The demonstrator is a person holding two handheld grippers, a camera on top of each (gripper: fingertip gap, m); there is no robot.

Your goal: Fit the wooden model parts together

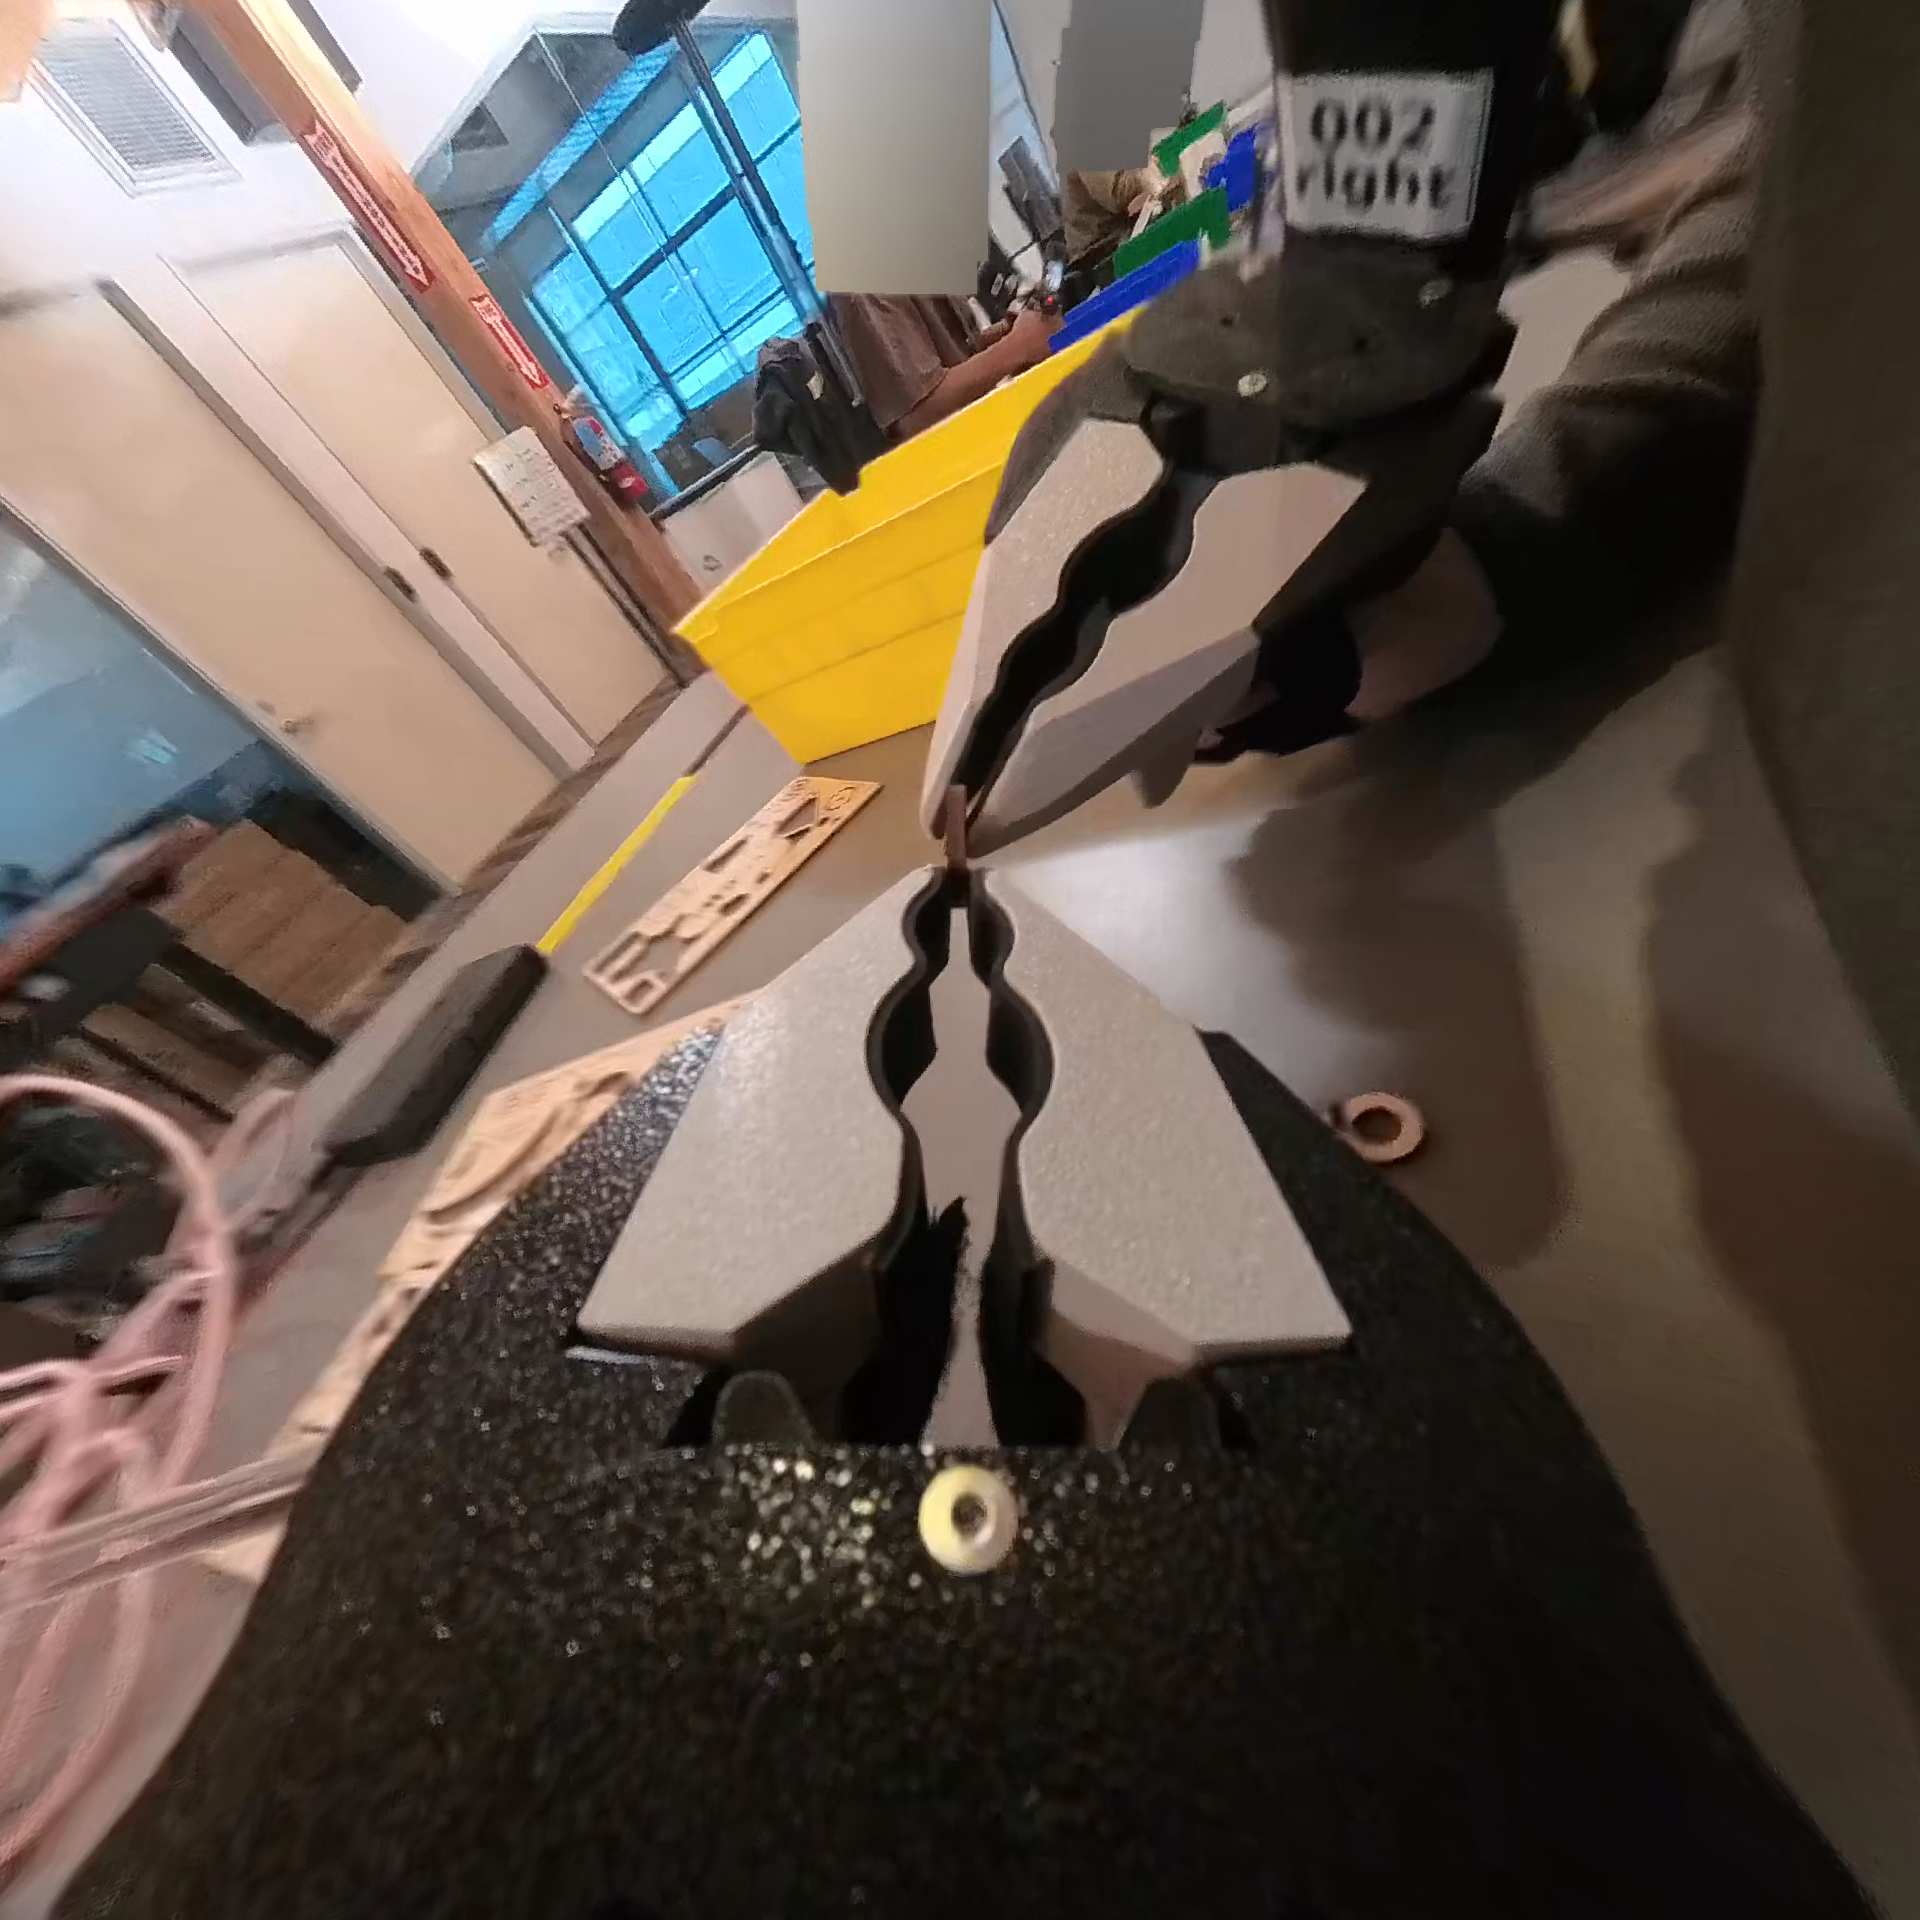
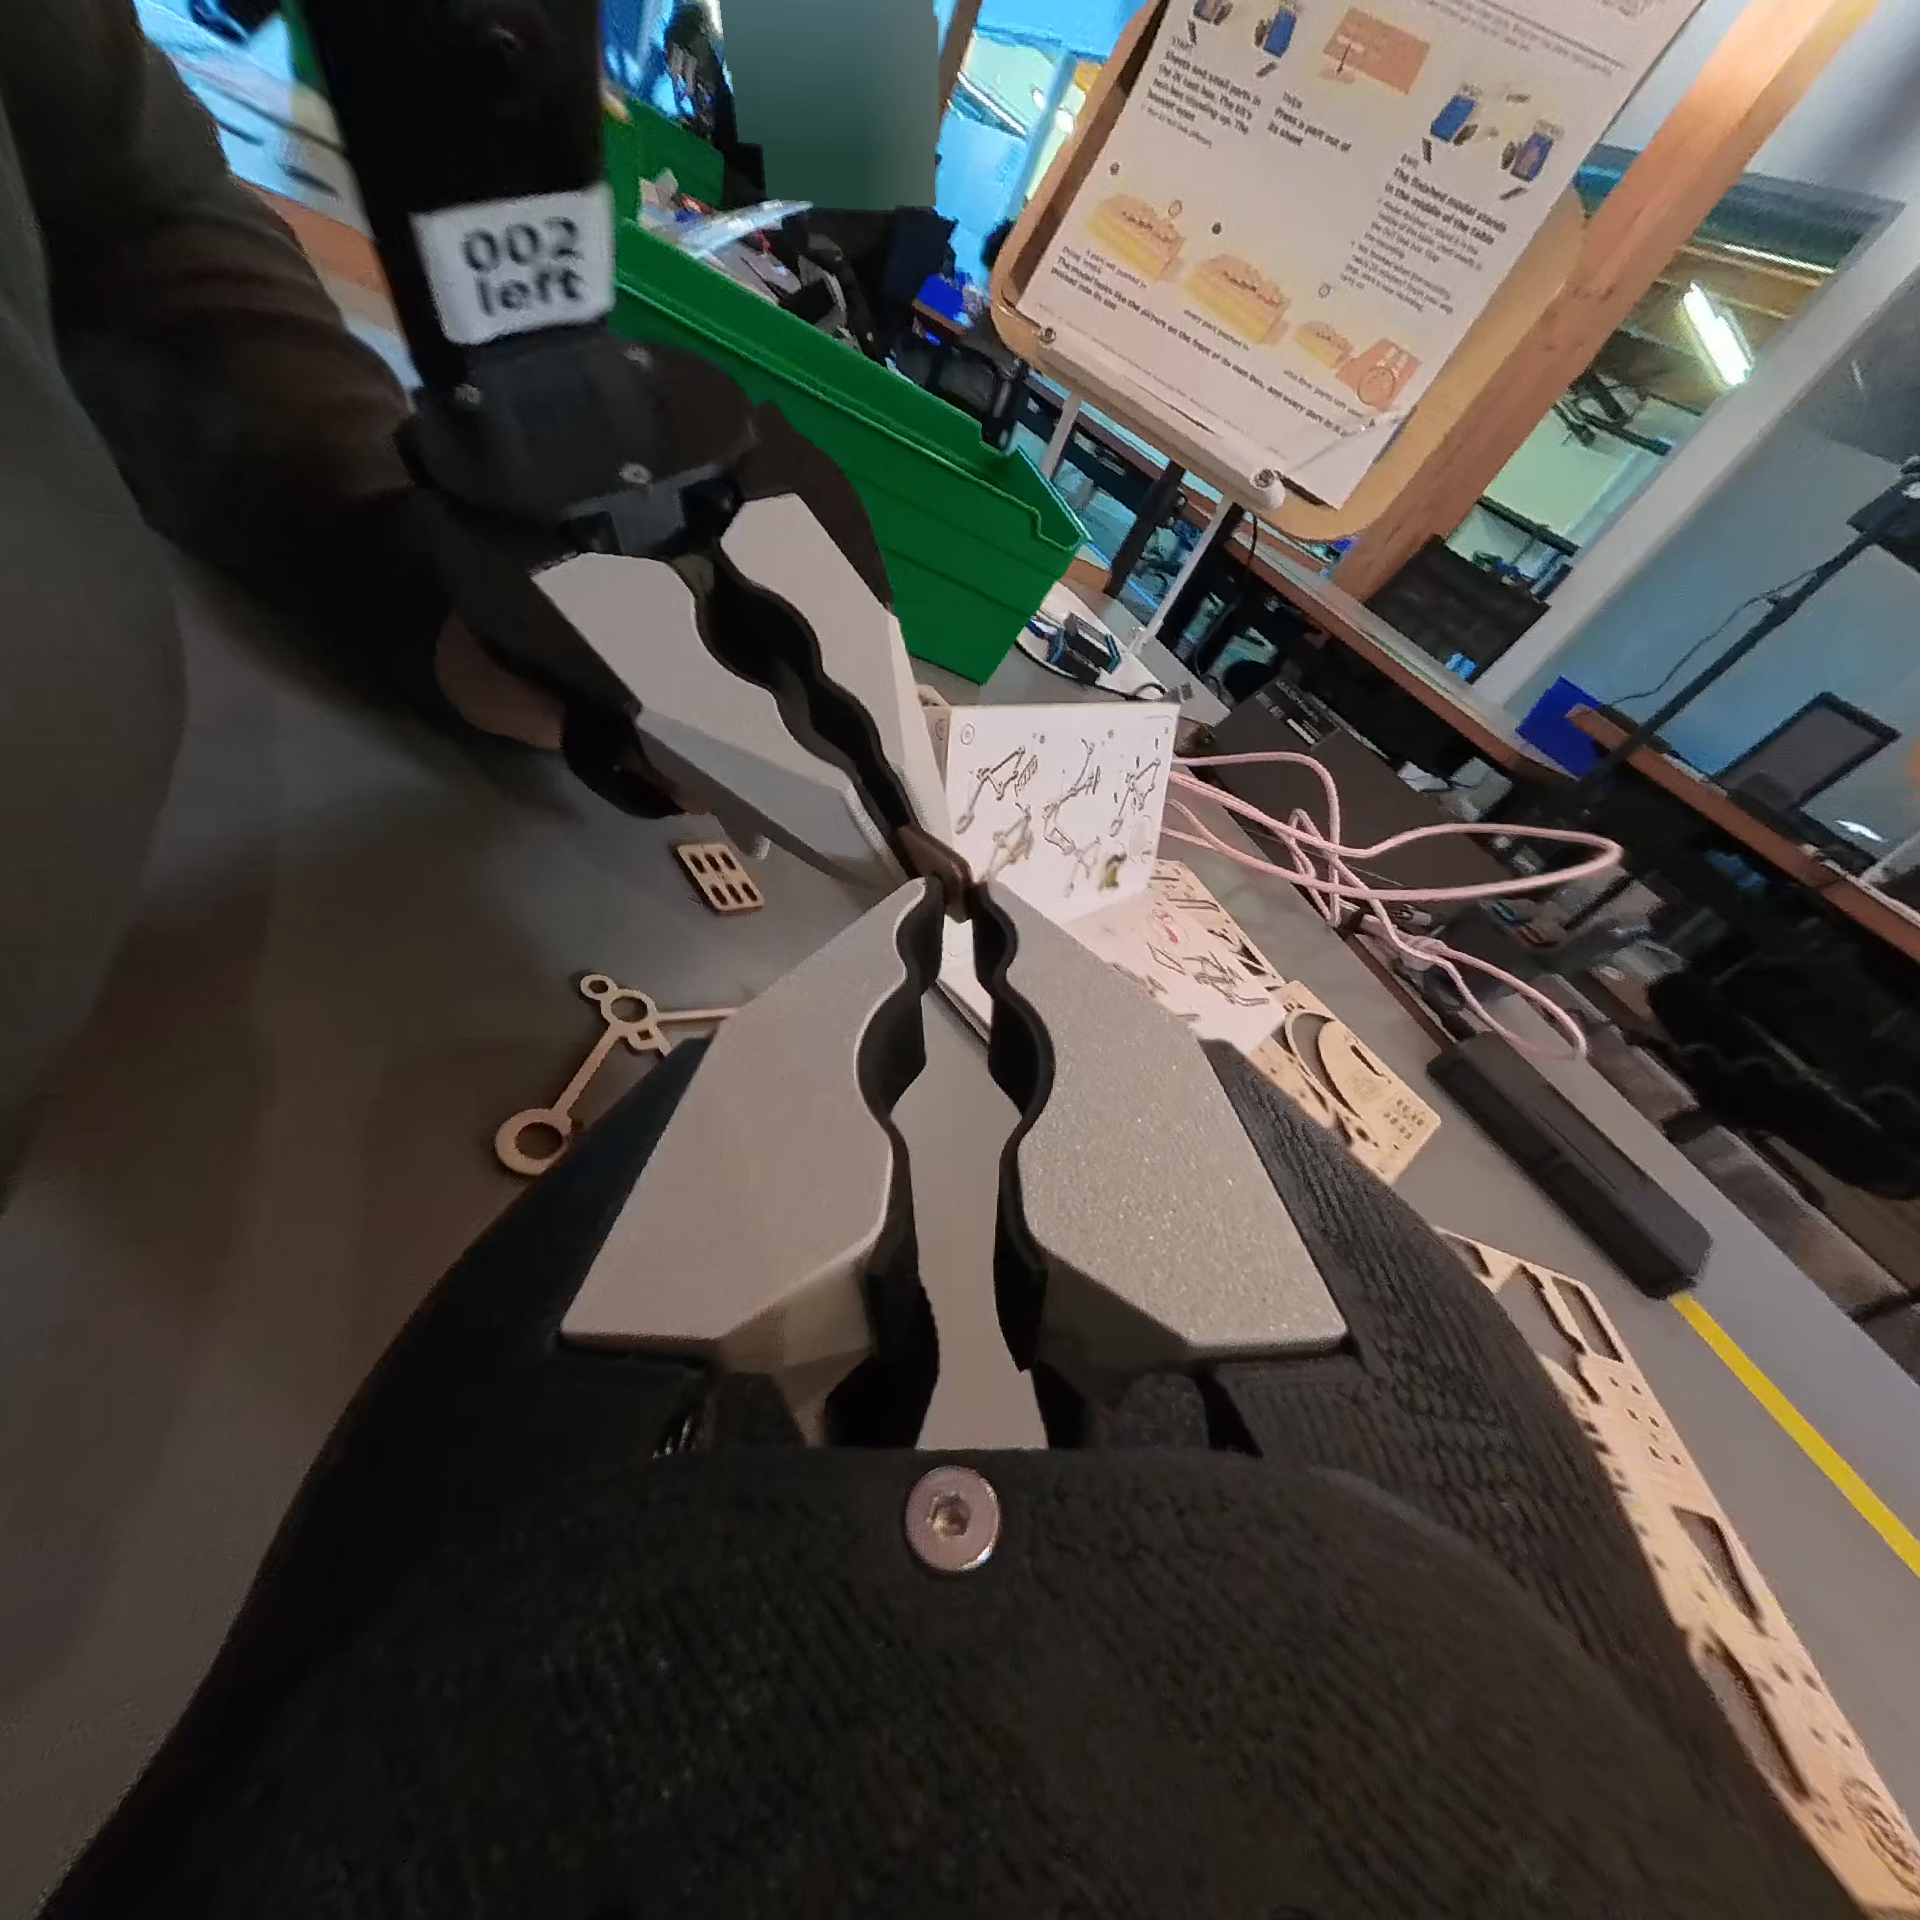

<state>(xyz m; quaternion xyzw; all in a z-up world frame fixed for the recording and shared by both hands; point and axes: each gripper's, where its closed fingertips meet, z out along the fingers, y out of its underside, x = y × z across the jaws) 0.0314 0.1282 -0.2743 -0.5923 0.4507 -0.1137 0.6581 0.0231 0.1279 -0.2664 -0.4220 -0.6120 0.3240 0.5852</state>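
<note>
My two grippers meet tip to tip above the grey table (image 1: 1195,935). My left gripper (image 1: 956,888) is shut on the lower end of a small brown wooden piece (image 1: 954,836). My right gripper (image 1: 961,816) comes in from the upper right and is shut on the upper end of that piece. In the right wrist view my right gripper (image 2: 954,899) pinches the same dark wooden piece (image 2: 935,860), which sticks out of the tips of my left gripper (image 2: 914,836). I cannot tell whether it is one part or two joined parts.
A long wooden part with rings (image 2: 592,1070), a small grid piece (image 2: 719,878) and a wooden ring (image 1: 1377,1122) lie loose. Punched wooden sheets (image 1: 727,894) (image 2: 1340,1081), a white booklet (image 2: 1060,800), yellow bin (image 1: 862,623), green bin (image 2: 914,488), black block (image 2: 1569,1164) and pink cables (image 2: 1403,862) surround them. Only a small space, under 4 cm, lies between the two pairs of fingers.
</note>
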